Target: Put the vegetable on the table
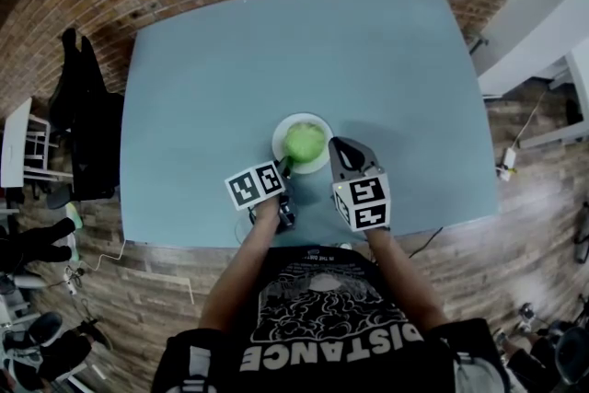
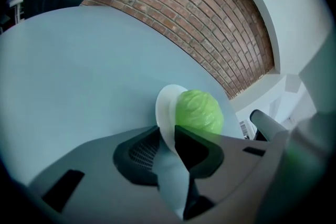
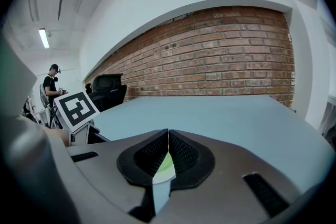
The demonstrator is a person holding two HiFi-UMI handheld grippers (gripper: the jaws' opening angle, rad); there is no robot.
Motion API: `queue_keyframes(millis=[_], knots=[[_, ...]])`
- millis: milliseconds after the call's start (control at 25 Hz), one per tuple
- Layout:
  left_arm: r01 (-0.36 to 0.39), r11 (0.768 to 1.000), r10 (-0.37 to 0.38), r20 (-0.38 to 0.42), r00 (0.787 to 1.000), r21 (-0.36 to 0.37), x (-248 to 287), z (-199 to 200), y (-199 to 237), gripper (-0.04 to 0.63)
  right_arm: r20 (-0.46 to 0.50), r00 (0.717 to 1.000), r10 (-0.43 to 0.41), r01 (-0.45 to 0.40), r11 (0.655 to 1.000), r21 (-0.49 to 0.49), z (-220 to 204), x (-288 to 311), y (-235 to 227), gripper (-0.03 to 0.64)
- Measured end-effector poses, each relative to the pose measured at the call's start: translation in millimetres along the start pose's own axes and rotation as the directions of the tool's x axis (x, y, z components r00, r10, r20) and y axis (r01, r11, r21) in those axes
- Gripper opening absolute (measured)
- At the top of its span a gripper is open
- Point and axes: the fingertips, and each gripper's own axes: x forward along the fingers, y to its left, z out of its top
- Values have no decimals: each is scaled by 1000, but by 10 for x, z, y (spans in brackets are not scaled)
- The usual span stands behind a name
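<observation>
Vegetable (image 1: pixel 305 141), green and round, on white plate (image 1: pixel 302 117) near front edge of counter (image 1: pixel 202 78). Left tongs (image 1: pixel 283 167) clamped on plate rim; right tongs (image 1: pixel 337 143) pressed together, empty, just beside. Risk of rolling away across counter if tipped sharply.

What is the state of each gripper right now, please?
Left gripper: closed on the rim of the white plate carrying the green vegetable.
Right gripper: closed, holding nothing.
</observation>
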Motion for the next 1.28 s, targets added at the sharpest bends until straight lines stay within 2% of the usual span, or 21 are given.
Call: queue_keyframes(millis=[240,480,560,680,760,880,1000,1160,1280], knots=[[-66,995,70,-48,996,82,12,-23,-11,83,-9,1000,6,-6,1000,3,-27,-19,-5,9],[-108,982,117,-46,992,155,13,-19,-22,87,-13,1000,13,-13,1000,3,-34,-25,1,9],[-153,962,163,-28,986,228,7,11,-27,94,-21,1000,14,-14,1000,8,-48,-38,-6,9],[-231,898,235,35,971,374,9,96,-15,94,-22,1000,13,-13,1000,11,-45,-49,-7,9],[-256,877,251,67,966,407,-3,137,10,94,-22,1000,17,-17,1000,10,-53,-49,6,9],[-274,865,245,124,962,420,-67,218,4,94,-20,1000,21,-21,1000,3,-55,-64,9,9],[-261,860,199,183,963,439,-134,324,-83,94,-25,999,21,-21,1000,2,-67,-81,-3,9],[-201,882,129,192,973,427,-195,341,-205,94,-15,999,32,-31,999,4,-55,-86,36,9],[-165,884,88,191,978,438,-238,335,-299,94,-17,999,41,-41,999,-2,-52,-88,63,9]])
